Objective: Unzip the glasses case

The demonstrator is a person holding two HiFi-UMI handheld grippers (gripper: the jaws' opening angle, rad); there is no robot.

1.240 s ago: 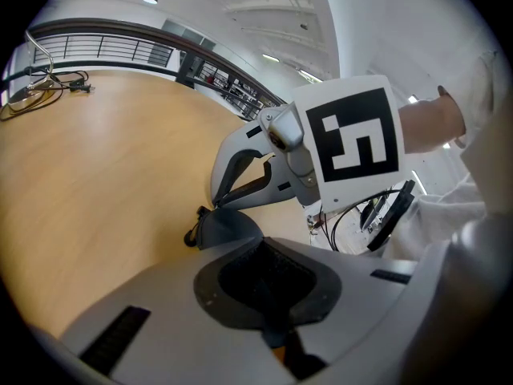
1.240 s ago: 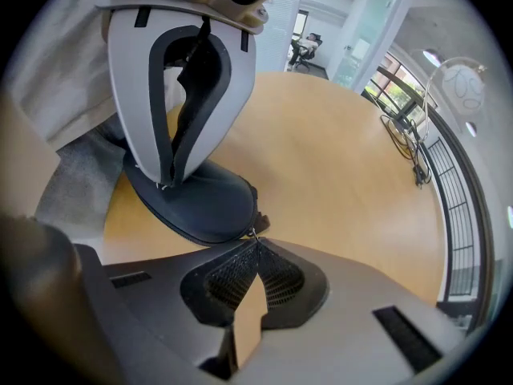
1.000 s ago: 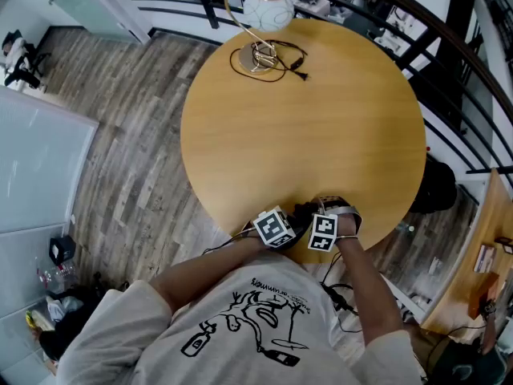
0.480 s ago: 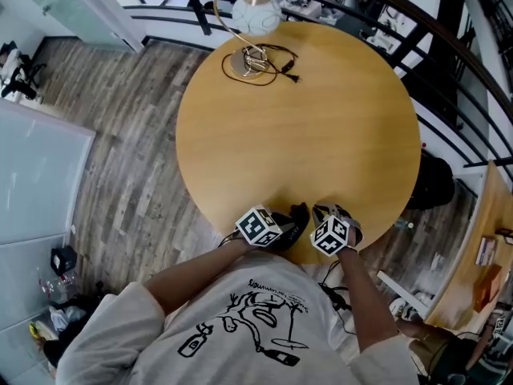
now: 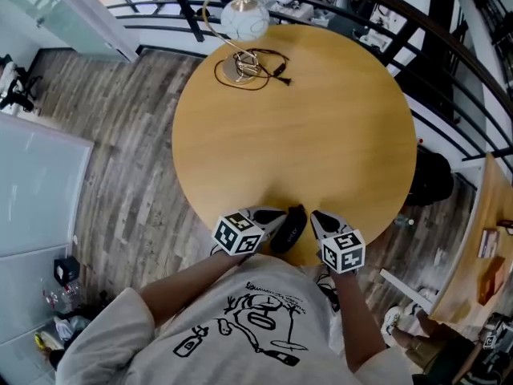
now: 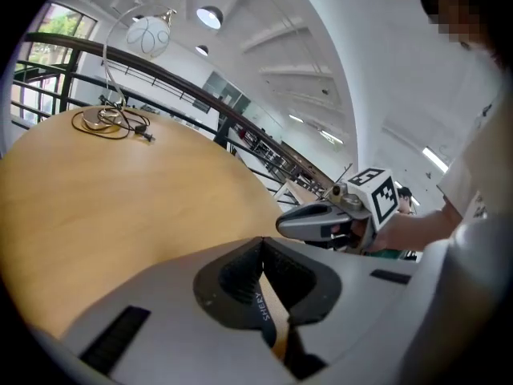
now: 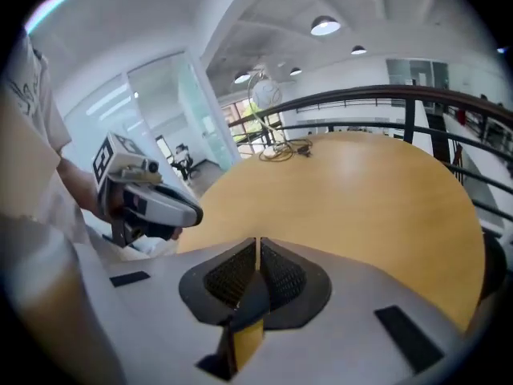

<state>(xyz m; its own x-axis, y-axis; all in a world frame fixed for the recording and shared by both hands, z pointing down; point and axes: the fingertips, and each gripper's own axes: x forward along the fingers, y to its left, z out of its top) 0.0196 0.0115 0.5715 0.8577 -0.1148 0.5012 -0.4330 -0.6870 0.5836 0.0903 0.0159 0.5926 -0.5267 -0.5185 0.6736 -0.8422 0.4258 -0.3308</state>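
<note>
The black glasses case [image 5: 290, 228] hangs at the near edge of the round wooden table [image 5: 296, 127], between my two grippers. My left gripper [image 5: 280, 214] is shut, and a black strip of the case with printed letters [image 6: 263, 307] sticks out between its jaws [image 6: 260, 245]. My right gripper [image 5: 315, 216] is shut too, with a dark flap of the case [image 7: 248, 295] pinched in its jaws [image 7: 256, 245]. Each gripper shows in the other's view: the right gripper [image 6: 325, 219] and the left gripper [image 7: 152, 201]. Most of the case is hidden in both gripper views.
A lamp with a white globe [image 5: 244, 18], a round base and a coiled black cable [image 5: 255, 64] stands at the table's far side. Black railings [image 5: 449, 62] run behind and to the right. Wooden floor [image 5: 128, 151] lies to the left.
The two grippers have drawn apart: the left marker cube went left, the right one right and nearer to me. The black case now shows between them.
</note>
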